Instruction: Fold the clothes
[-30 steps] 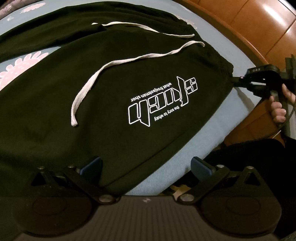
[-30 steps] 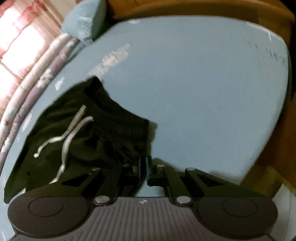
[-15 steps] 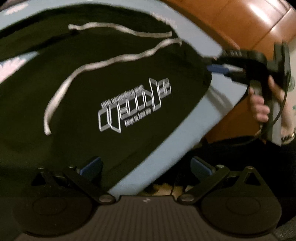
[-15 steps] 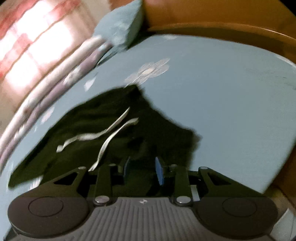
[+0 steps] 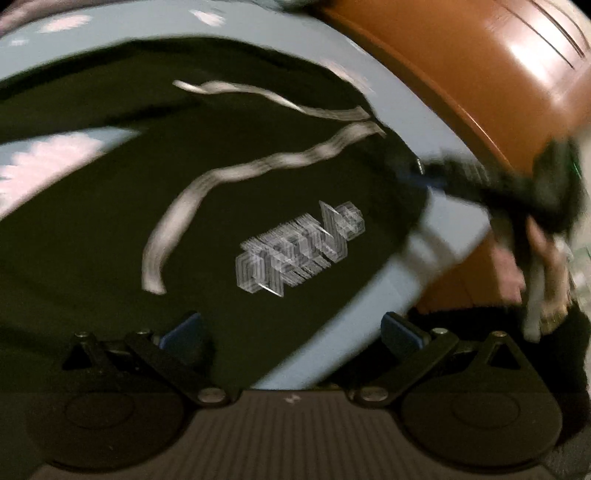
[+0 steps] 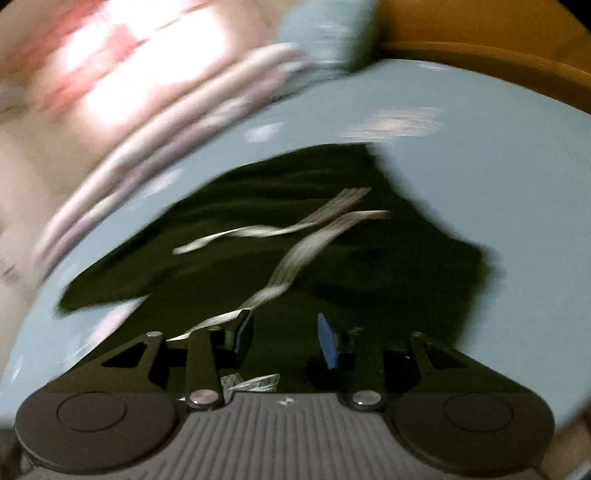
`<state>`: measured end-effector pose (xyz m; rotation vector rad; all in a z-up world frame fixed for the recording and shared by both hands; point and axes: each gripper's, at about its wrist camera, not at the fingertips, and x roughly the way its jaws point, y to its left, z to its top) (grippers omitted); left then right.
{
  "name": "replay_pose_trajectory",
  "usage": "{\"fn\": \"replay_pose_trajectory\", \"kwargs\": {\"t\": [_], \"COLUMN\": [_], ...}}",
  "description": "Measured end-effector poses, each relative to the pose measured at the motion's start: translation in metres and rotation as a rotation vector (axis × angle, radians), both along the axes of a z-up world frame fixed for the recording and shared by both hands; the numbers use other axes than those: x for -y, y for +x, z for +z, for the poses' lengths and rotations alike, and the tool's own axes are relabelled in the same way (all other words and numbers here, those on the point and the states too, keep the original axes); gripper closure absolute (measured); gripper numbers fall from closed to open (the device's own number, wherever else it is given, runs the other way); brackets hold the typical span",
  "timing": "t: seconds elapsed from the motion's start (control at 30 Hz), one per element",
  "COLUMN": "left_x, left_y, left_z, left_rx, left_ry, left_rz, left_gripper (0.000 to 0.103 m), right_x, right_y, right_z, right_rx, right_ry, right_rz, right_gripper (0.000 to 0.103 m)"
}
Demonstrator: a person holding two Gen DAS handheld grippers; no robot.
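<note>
A black garment (image 5: 229,206) with white drawstrings (image 5: 258,166) and a white printed logo (image 5: 299,251) lies spread on the light blue bed sheet (image 5: 436,258). My left gripper (image 5: 291,332) hangs open above the garment's near edge, with nothing between its pads. My right gripper (image 6: 286,338) hovers over the same garment (image 6: 388,266) near the drawstrings (image 6: 295,254). Its jaws are opening, and the cloth lies below them, not pinched. In the left wrist view the right gripper (image 5: 439,177) is a blur at the waistband's right corner.
A brown wooden bed frame (image 5: 480,81) curves along the right side of the bed. A person's hand (image 5: 517,269) holds the right gripper's handle. A blue pillow (image 6: 332,33) and a striped folded blanket (image 6: 166,140) lie at the far end of the bed.
My right gripper was shut on the garment's waistband corner and has since let it go, opened, and swung in over the cloth. The left gripper has drawn back and upward, staying open.
</note>
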<state>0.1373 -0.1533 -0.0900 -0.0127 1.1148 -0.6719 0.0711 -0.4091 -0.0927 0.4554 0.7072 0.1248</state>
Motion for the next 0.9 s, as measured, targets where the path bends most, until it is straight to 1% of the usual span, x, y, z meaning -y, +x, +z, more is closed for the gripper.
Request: {"fn": "replay_pose_trajectory", "kwargs": {"t": [0.07, 0.13, 0.2, 0.27, 0.33, 0.4, 0.5, 0.53, 0.57, 0.67, 0.73, 0.83, 0.9], "left_x": [-0.013, -0.023, -0.032, -0.040, -0.048, -0.058, -0.072, -0.076, -0.080, -0.086, -0.090, -0.094, -0.094], "left_y": [0.010, 0.019, 0.026, 0.031, 0.034, 0.038, 0.044, 0.043, 0.043, 0.043, 0.043, 0.045, 0.044], "left_z": [0.006, 0.008, 0.006, 0.004, 0.002, 0.001, -0.004, -0.002, -0.002, -0.002, -0.001, -0.002, -0.002], "left_rx": [0.036, 0.064, 0.070, 0.077, 0.081, 0.085, 0.074, 0.074, 0.072, 0.074, 0.076, 0.079, 0.078], "left_ry": [0.057, 0.118, 0.162, 0.199, 0.200, 0.179, 0.154, 0.149, 0.142, 0.131, 0.128, 0.129, 0.127], "left_rz": [0.054, 0.076, 0.086, 0.094, 0.097, 0.111, 0.151, 0.161, 0.172, 0.183, 0.191, 0.204, 0.205], "left_gripper": [0.001, 0.001, 0.001, 0.001, 0.001, 0.001, 0.001, 0.001, 0.001, 0.001, 0.001, 0.001, 0.001], "right_x": [-0.040, -0.078, -0.110, -0.129, -0.139, -0.145, -0.154, -0.158, -0.159, -0.163, -0.162, -0.164, -0.164], "right_y": [0.013, 0.022, 0.025, 0.024, 0.019, 0.006, -0.005, -0.009, -0.010, -0.011, -0.012, -0.011, -0.011], "right_z": [0.000, -0.002, -0.002, -0.004, -0.004, -0.006, -0.015, -0.018, -0.018, -0.016, -0.013, -0.020, -0.021], "right_rx": [-0.009, -0.035, -0.041, -0.047, -0.037, 0.011, 0.027, 0.026, 0.025, 0.023, 0.026, -0.004, -0.021], "right_ry": [-0.078, -0.207, -0.367, -0.484, -0.571, -0.656, -0.777, -0.803, -0.809, -0.817, -0.797, -0.819, -0.800], "right_rz": [0.242, 0.453, 0.623, 0.755, 0.869, 0.981, 1.050, 1.066, 1.081, 1.125, 1.137, 1.136, 1.137], "right_gripper": [0.060, 0.060, 0.061, 0.072, 0.072, 0.072, 0.072, 0.072, 0.074, 0.074, 0.074, 0.074, 0.085]}}
